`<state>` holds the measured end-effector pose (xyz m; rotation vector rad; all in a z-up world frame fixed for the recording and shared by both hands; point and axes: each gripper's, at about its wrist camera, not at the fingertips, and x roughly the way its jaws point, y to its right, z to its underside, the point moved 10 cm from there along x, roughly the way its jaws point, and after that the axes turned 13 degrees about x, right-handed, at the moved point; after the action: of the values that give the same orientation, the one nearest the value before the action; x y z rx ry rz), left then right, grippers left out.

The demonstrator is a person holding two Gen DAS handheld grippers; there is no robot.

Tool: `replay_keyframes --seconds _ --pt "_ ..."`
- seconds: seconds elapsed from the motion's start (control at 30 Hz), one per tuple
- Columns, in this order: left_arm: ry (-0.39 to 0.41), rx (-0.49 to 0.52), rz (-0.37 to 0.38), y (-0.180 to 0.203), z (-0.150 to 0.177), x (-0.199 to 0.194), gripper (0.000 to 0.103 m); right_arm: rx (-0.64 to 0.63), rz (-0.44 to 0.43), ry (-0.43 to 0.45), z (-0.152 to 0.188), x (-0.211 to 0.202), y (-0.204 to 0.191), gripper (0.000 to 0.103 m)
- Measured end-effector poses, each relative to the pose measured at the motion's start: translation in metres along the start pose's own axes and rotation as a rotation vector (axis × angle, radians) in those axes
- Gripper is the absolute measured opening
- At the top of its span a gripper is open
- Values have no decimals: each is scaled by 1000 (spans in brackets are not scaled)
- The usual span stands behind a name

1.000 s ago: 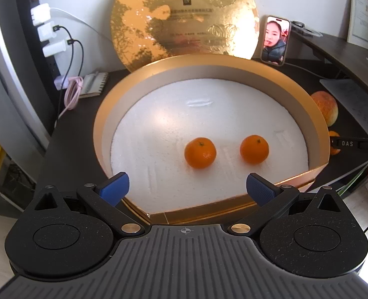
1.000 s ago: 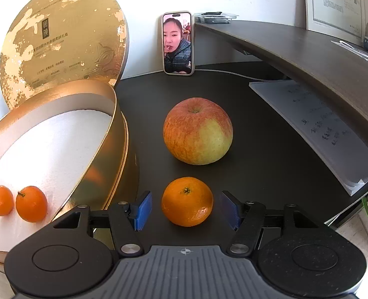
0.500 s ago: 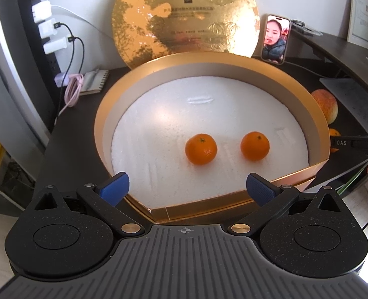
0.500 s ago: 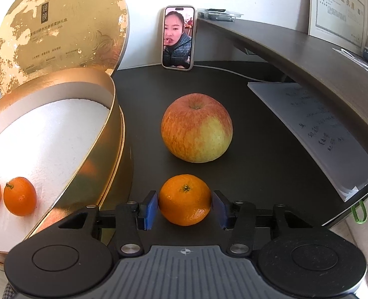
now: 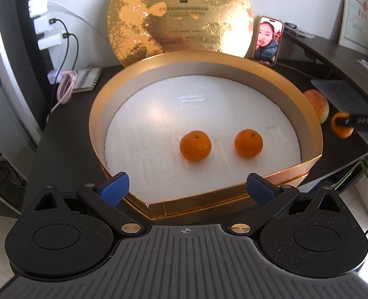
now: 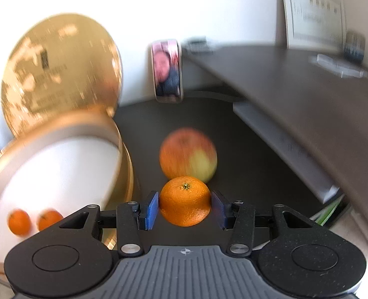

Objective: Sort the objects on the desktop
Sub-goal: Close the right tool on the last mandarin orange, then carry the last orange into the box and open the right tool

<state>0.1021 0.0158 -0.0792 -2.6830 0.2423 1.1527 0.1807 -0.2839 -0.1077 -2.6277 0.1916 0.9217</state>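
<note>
In the left wrist view, the left gripper (image 5: 186,186) is seen with its jaws spread wide and nothing held between them, poised at the near rim of a round gold box (image 5: 306,124). On the white foam lining inside the box, 2 small oranges are seen side by side, slightly apart: a left orange (image 5: 195,146) and a right orange (image 5: 248,143). A gold lid (image 5: 179,17) is propped upright behind the box, with a phone (image 5: 268,40) beside it.

In the right wrist view, the right gripper (image 6: 185,205) is closed on a third orange (image 6: 185,201), both blue pads pressed against its sides. An apple (image 6: 188,157) is seen just behind it on the dark desk (image 6: 246,174). The background is blurred.
</note>
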Motion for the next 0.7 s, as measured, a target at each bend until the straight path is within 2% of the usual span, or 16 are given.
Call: replay_keyframes --seconds 0.2,0.37,0.53,0.7 --pt "27 -45 -22 -23 -3 -5 102 -83 -100 109 -24 -42 -52 46" --pt "56 -86 -86 -55 -7 -14 103 -176 -206 132 -24 -60 -107 46" --pt "63 -133 -135 -84 -3 -21 103 -243 -273 98 -16 -51 -150 46" --pt "23 -167 -145 -97 14 -17 103 -301 -292 -29 10 -17 -185 46"
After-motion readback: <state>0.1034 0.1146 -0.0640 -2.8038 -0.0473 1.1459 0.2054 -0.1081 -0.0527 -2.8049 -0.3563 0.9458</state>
